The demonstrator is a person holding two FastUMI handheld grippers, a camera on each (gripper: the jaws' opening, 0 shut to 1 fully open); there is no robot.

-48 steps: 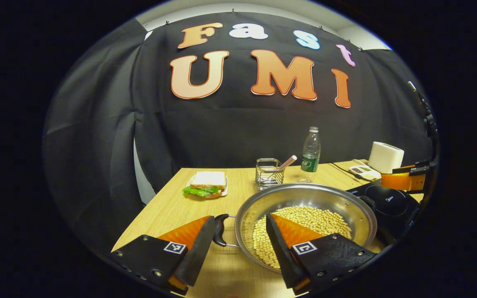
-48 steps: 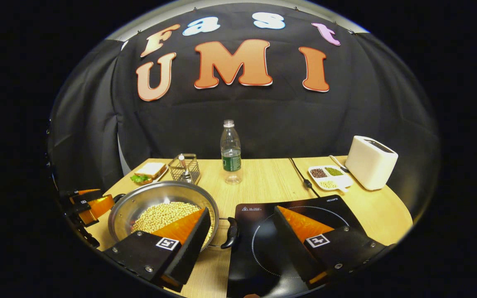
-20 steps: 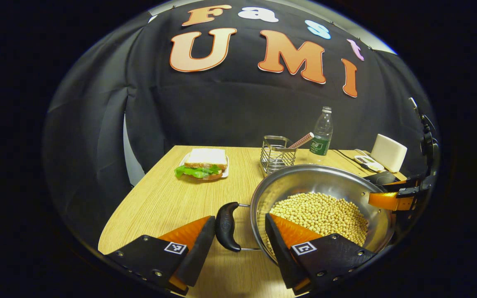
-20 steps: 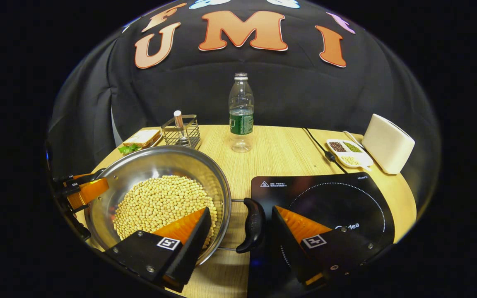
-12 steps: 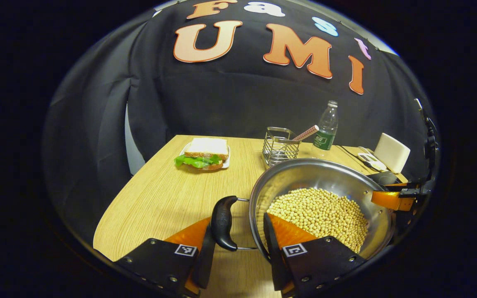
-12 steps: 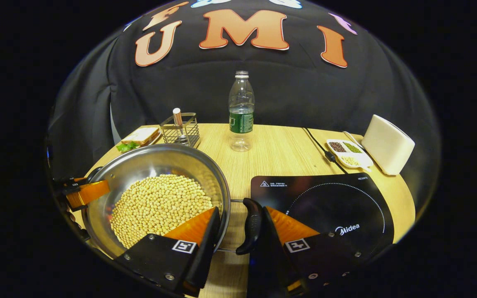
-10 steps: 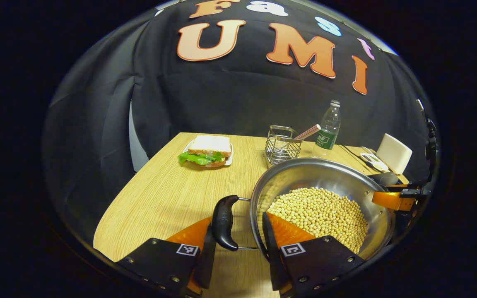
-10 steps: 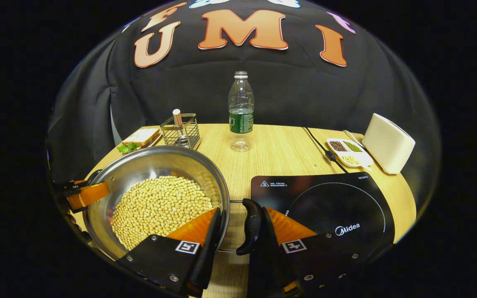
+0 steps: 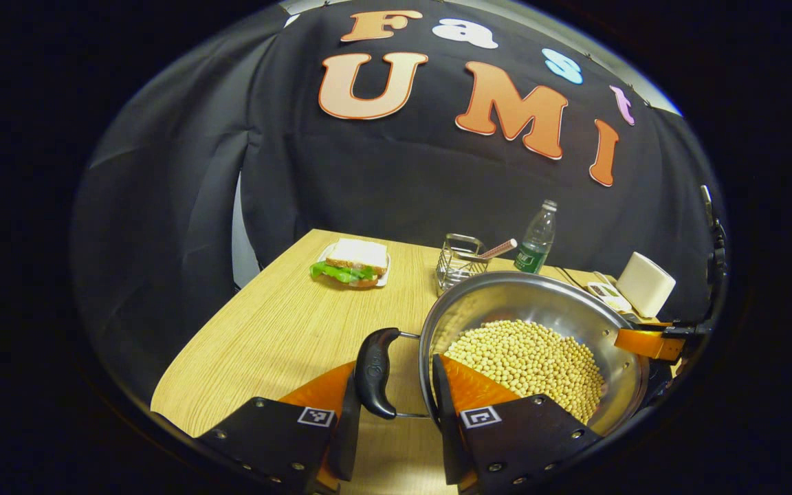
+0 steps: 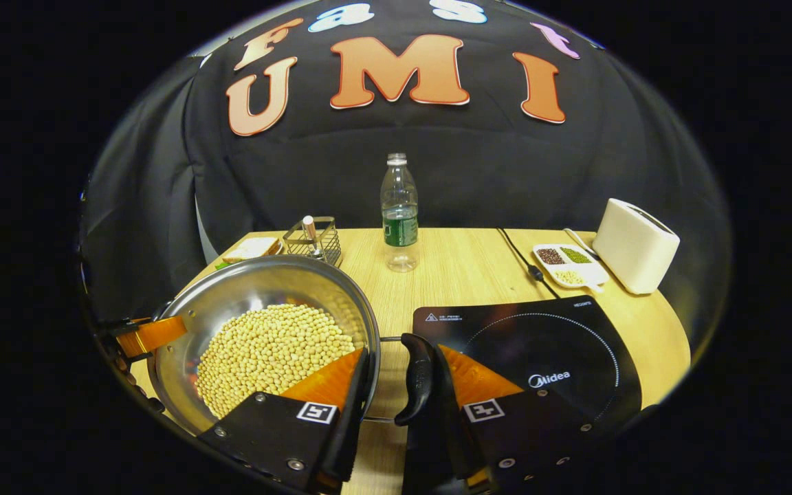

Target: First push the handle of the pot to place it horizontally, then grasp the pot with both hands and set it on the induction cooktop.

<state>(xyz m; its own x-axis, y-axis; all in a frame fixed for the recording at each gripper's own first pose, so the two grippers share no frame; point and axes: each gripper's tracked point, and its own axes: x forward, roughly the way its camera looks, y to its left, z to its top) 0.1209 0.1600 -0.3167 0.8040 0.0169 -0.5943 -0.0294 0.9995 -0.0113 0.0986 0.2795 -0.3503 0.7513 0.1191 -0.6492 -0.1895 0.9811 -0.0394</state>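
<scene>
Both tools, left [image 9: 390, 405] and right [image 10: 399, 405], clench the bean-filled steel pot's [image 10: 231, 289] black handles above the light wooden surface [image 9: 265, 337].

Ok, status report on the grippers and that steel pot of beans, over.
Left gripper shut on black left handle; right gripper shut on black right handle. Steel pot of soybeans beside black induction cooktop, not yet over it. Cooktop surface bare.
</scene>
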